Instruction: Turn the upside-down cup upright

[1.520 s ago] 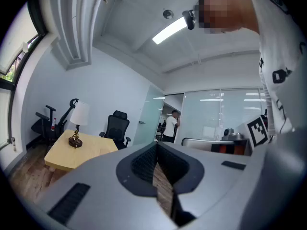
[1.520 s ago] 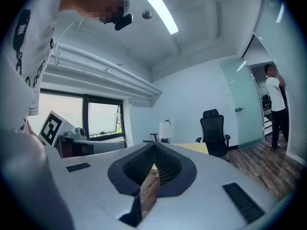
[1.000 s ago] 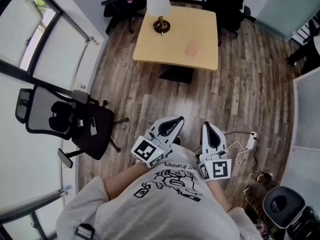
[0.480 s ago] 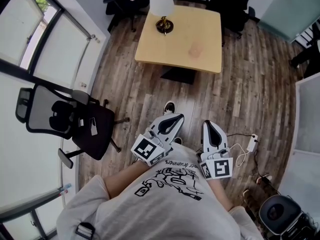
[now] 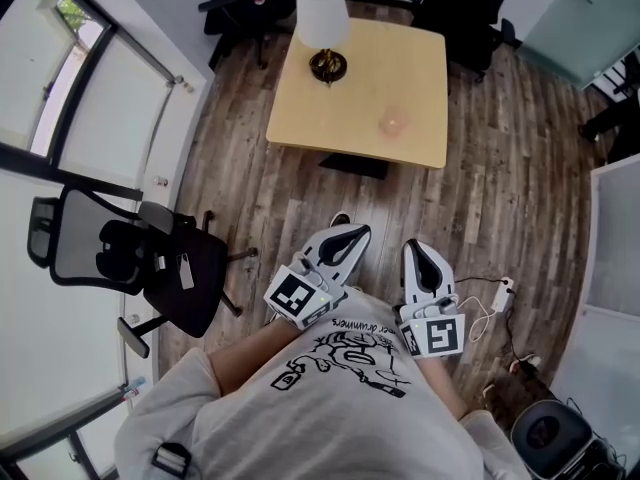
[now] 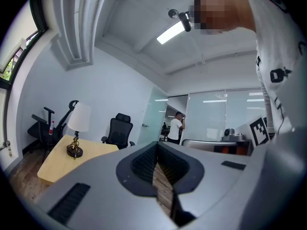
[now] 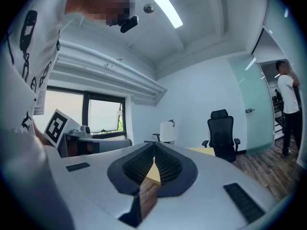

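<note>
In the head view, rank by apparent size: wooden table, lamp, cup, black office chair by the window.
Largest: wooden table and black office chair, about alike; the chair sits nearer the camera, so unranked.
Then the lamp.
Smallest: the cup.

1 table (image 5: 320, 108), 1 lamp (image 5: 322, 13), 1 cup (image 5: 392, 123); 2 office chairs (image 5: 120, 253) (image 5: 470, 3); 2 grippers: L gripper (image 5: 352, 230), R gripper (image 5: 413, 245).

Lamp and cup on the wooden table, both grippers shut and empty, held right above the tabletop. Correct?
Not above the tabletop. The head view shows the left gripper and right gripper over the floor, short of the table. Lamp and cup are on it; both grippers shut, empty.
</note>
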{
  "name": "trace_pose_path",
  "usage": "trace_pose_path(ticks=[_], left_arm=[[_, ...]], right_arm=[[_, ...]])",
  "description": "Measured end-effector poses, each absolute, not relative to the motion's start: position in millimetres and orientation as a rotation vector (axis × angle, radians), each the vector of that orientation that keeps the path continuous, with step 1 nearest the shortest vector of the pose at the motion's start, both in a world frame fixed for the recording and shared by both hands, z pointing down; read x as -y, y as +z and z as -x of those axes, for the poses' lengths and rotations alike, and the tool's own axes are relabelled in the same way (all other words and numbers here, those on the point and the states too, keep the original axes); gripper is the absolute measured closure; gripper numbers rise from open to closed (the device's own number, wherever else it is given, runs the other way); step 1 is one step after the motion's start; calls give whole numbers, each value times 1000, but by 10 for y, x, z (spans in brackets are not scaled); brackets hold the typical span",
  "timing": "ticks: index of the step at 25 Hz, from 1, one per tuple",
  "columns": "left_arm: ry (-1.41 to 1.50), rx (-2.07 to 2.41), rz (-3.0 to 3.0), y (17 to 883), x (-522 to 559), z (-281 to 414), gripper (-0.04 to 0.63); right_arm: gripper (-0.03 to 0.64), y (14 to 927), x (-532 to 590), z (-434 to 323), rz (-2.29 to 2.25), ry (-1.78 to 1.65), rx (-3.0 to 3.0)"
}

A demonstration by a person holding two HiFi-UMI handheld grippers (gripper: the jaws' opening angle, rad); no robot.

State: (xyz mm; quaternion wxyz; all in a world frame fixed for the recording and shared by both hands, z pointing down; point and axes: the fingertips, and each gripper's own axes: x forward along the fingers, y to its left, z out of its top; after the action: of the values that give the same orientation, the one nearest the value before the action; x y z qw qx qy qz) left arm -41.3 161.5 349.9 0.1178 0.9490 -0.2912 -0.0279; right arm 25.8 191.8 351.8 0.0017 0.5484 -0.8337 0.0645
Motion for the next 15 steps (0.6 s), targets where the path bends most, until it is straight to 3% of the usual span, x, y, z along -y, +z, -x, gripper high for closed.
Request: trace_pose_path(ticks=[15], left_arm=[[-76, 728, -2810, 3430, -105, 356, 586]], right_arm=[[592, 3461, -366, -240, -1740, 196, 2561]])
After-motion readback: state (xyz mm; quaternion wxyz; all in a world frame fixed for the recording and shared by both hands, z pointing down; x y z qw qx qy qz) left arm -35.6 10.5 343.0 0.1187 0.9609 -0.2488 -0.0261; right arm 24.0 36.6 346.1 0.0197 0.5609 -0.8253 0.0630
